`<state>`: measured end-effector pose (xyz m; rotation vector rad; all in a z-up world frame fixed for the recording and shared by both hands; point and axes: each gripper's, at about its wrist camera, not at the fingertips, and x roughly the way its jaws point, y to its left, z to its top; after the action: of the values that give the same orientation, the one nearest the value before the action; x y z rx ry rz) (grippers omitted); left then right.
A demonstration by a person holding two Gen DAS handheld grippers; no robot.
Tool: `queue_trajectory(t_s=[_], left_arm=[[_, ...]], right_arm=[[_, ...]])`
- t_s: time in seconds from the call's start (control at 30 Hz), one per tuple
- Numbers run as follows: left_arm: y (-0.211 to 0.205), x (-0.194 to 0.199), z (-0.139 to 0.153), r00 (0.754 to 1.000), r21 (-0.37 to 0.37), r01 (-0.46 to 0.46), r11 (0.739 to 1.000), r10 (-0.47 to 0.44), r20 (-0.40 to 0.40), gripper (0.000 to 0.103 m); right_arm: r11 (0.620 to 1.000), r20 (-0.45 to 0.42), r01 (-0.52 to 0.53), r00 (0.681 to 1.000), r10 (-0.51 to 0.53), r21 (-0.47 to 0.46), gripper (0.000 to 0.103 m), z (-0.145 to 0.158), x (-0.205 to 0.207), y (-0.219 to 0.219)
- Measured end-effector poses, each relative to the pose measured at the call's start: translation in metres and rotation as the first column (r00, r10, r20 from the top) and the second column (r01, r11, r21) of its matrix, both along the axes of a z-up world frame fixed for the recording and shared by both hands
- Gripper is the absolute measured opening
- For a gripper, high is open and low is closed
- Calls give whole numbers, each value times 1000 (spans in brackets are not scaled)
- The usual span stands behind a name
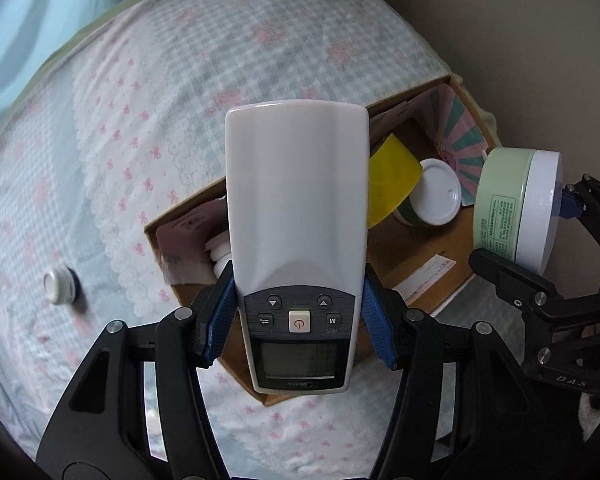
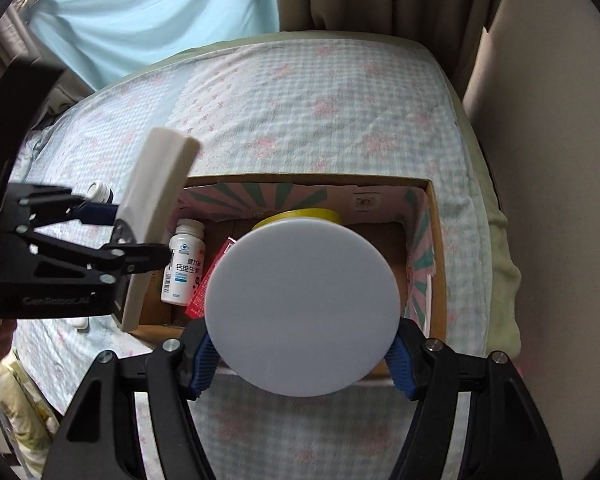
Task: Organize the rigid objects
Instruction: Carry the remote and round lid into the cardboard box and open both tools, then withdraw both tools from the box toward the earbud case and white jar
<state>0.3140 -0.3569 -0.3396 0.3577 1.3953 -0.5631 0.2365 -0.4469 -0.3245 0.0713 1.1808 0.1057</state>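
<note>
The left claw point(image 1: 299, 316) is pinching a white remote control point(image 1: 296, 208) by its two long sides, down near the button end, so the remote's long axis is running straight out ahead of the claw. From the right wrist view the same remote point(image 2: 156, 216) is hanging tilted over the box's left wall, display end low, plain end high. The right claw point(image 2: 302, 354) is gripping a round pale-green jar with a white lid point(image 2: 302, 306), pads pressing on either side and the lid's flat face turned toward the camera; in the left wrist view that jar point(image 1: 512, 208) is hanging beyond the box's right end.

Both held things are hovering just above an open cardboard box point(image 2: 434, 216) resting on the bed point(image 2: 300, 92) close to the bed's right edge. The box is lying directly below and ahead of both claws, its long axis running left to right across them. Inside it, a white pill bottle point(image 2: 182, 264) is lying at the left end beside a red packet point(image 2: 208, 284), and a yellow tape roll point(image 1: 392, 180) and a white-lidded cup point(image 1: 436, 192) are sitting toward the far side.

The bare floor left in the box seems to lie at the right end, nearer the right claw, so the jar probably has the shorter drop; the remote would likely need its long axis turning along the box to lie flat.

Further out, toward the bed's left edge, a small white-capped jar point(image 1: 60, 282) is sitting alone, nearer the left claw.
</note>
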Motion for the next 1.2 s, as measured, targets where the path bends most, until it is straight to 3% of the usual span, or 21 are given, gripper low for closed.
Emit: queue_trajectory(t_s=[0.23,0.5,0.57,0.6,0.63,0.83,1.07,1.2], left_arm=[[-12,11,-41,997,67,76,995,-75,-18,54],[-22,2,-51,978,129,199,971,-204,28,56],[-23,0,-47,974,156,209,965,-220,57,97],[-22,0,-42,972,174,202,964,-219,88,103],[-18,1,-38,972,160,197,967,-214,97,103],[8,2,-31,987,146,137,980,-148,67,103],[23,-10,-24,995,142,80,987,-87,48,103],[30,-19,-12,996,143,63,988,-72,57,103]], right_arm=[[999,-13,-11,1000,11,38,65,-36,4,9],[998,-65,-19,998,24,63,65,-58,8,23],[998,-83,-9,996,14,56,70,-62,8,23],[1000,-81,-12,997,14,27,83,-62,7,23],[1000,-78,-25,997,26,17,103,-62,6,23],[996,-46,-27,998,31,82,103,-55,-10,14],[999,-34,-14,999,15,41,103,-42,-12,18],[999,-92,-19,996,21,26,103,-36,-9,19]])
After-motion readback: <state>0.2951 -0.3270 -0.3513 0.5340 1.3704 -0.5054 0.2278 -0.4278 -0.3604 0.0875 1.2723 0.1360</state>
